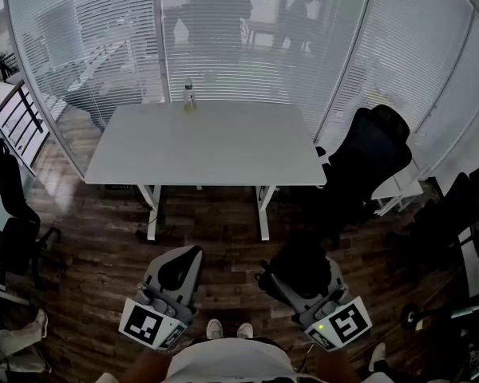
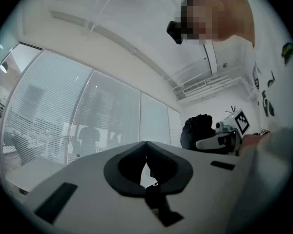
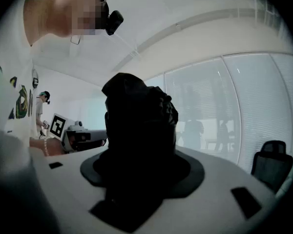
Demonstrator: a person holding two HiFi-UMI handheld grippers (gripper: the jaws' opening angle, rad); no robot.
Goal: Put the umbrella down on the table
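A black folded umbrella [image 1: 297, 263] stands bunched between the jaws of my right gripper [image 1: 305, 284], which is shut on it; in the right gripper view the umbrella [image 3: 139, 130] fills the middle and hides the jaw tips. My left gripper [image 1: 178, 276] is held low beside it, jaws together with nothing between them [image 2: 145, 145]. Both grippers are near the person's feet, well short of the white table [image 1: 207, 146]. From the left gripper view, the umbrella [image 2: 198, 129] shows off to the right.
A small bottle [image 1: 189, 96] stands at the table's far edge. A black office chair [image 1: 374, 156] is at the table's right, another chair [image 1: 12, 214] at the far left. Glass walls with blinds enclose the room, people stand behind them. Wooden floor lies before the table.
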